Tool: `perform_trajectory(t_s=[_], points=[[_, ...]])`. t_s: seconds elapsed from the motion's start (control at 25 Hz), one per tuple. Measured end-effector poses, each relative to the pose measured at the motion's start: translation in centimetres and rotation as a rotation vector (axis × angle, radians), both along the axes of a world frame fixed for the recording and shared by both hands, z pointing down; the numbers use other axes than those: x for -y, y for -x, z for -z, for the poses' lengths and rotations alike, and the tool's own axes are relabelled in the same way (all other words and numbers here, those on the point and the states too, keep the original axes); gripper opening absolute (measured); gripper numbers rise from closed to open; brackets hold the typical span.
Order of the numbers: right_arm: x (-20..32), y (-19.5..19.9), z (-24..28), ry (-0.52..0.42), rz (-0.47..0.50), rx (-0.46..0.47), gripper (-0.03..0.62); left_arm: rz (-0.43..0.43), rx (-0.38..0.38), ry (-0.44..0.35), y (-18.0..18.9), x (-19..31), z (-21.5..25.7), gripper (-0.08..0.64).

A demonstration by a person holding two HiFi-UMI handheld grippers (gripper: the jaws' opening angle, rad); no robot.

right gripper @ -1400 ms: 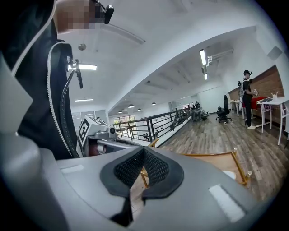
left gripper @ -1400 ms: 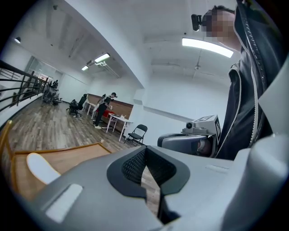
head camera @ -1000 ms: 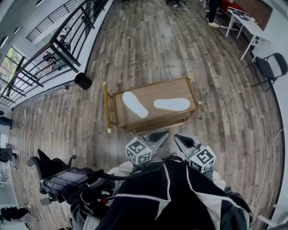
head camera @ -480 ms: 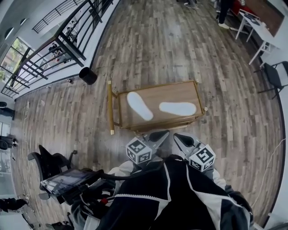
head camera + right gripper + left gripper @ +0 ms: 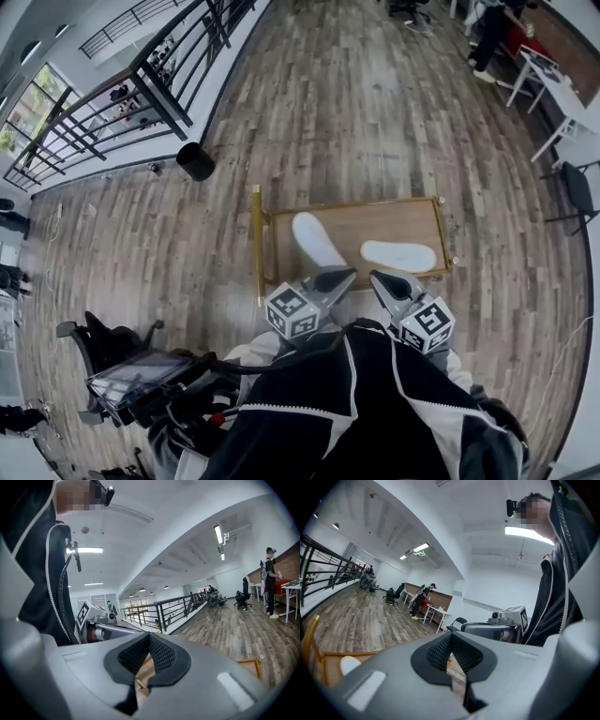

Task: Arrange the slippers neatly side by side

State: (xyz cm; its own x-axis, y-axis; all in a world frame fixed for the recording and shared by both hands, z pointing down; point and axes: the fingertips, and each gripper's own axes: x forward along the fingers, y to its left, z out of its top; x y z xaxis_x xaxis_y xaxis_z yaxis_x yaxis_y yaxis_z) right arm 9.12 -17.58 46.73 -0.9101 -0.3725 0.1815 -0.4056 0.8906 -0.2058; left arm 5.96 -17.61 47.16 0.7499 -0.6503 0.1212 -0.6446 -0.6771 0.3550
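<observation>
**Two white slippers apart on a wooden surface, both hand-held grippers shut and empty**

Grey-brown plank floor (image 5: pixel 356 103) fills the room, with a black railing (image 5: pixel 141 84) along its left side and white desks (image 5: pixel 553 84) at the far right, where a person (image 5: pixel 490 37) stands. A black round bin (image 5: pixel 196 161) sits on the floor beyond the far left corner of the surface; its inside is dark and what it holds cannot be told.

The surface (image 5: pixel 384 223) is a low wooden top in a gold frame, with a gold rail (image 5: pixel 257 246) along its left edge. Two white slippers lie on it, soles flat. The left slipper (image 5: pixel 314 239) lies slantwise in the left half, from near the far edge down toward the near edge. The right slipper (image 5: pixel 398 255) lies lengthwise along the near edge, reaching toward the near right corner. They are apart and at an angle to each other, not side by side.

The left hand-held gripper (image 5: pixel 330 279) and the right hand-held gripper (image 5: pixel 384 279) are held close to the person's dark jacket (image 5: pixel 347 412), pointing at the near edge of the surface. Each has its jaws pressed together with nothing between them, and neither touches a slipper.

An office chair (image 5: pixel 103 337) stands at the lower left.
</observation>
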Motion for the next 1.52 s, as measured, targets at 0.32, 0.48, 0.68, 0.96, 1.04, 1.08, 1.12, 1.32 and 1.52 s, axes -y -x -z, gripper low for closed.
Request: perform_trajectory(t_s=[0.32, 0.48, 0.68, 0.96, 1.04, 1.08, 1.12, 1.32, 1.52], points=[[3.1, 5.1, -0.4, 0.008, -0.02, -0.042, 0.003, -0.003, -0.021, -0.043, 5.2, 3.5, -0.2, 0.015], [3.8, 5.6, -0.7, 0.022, 0.004, -0.041, 0.003, 0.022, 0.006, -0.058, 6.1, 4.1, -0.2, 0.015], [5.8, 5.6, -0.1, 0.005, 0.111, -0.054, 0.003, 0.126, -0.009, -0.064, 6.1, 5.8, 0.3, 0.015], [8.8, 3.3, -0.3, 0.006, 0.24, -0.069, 0.003, 0.311, 0.023, -0.031, 5.9, 8.3, -1.8, 0.015], [8.8, 3.0, -0.7, 0.008, 0.263, -0.082, 0.003, 0.343, 0.045, 0.014, 6.5, 8.4, -4.2, 0.015], [8.8, 2.7, -1.0, 0.008, 0.273, -0.092, 0.003, 0.361, 0.066, 0.046, 6.9, 8.7, -5.8, 0.014], [8.9, 2.4, -1.3, 0.006, 0.28, -0.099, 0.003, 0.381, 0.094, 0.085, 7.4, 9.1, -7.7, 0.011], [10.8, -0.3, -2.1, 0.013, 0.258, -0.116, 0.003, 0.512, 0.206, 0.328, 10.6, 11.5, -16.7, 0.168], [10.2, -2.8, -1.7, 0.035, 0.191, -0.139, 0.003, 0.663, 0.223, 0.543, 14.5, 11.3, -22.5, 0.232]])
